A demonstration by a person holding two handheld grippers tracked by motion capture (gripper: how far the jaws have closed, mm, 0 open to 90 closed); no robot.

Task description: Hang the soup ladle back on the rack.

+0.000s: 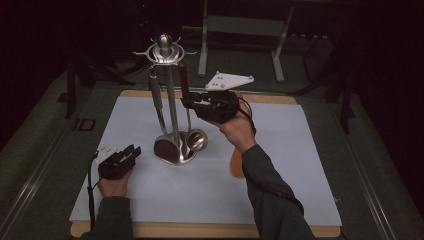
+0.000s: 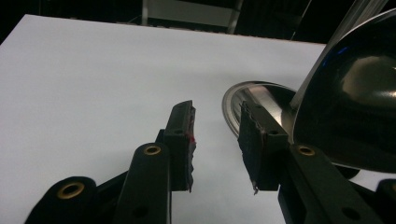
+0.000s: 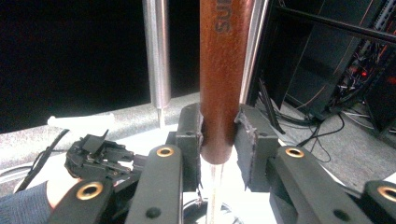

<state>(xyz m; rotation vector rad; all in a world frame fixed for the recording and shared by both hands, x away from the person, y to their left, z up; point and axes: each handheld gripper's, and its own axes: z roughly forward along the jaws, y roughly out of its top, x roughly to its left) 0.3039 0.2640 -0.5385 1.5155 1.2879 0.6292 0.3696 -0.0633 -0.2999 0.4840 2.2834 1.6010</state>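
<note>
Nearest, left claw (image 1: pixel 134 150) apart and empty, low beside the stand (image 1: pixel 172 95). Farther back, right claw (image 1: pixel 186 102) on both sides of the brown handle (image 3: pixel 223 84), hanging straight up and down. Squeezing or loose? Cannot tell.

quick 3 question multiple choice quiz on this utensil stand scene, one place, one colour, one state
1. Where is the left gripper?
A. On the white mat beside the stand's base
B. Above the stand's top
C. Off the table

2. What colour is the handle between the right gripper's jaws?
A. Silver
B. Brown
C. Blue

3. How are the left gripper's jaws?
A. Shut on a spoon
B. Open, empty
C. Shut tight

Key: 1 A, the left gripper rests on the white mat near the stand's base. 2 B, the handle at the right gripper is reddish brown. 3 B, a bare gap shows between them.
</note>
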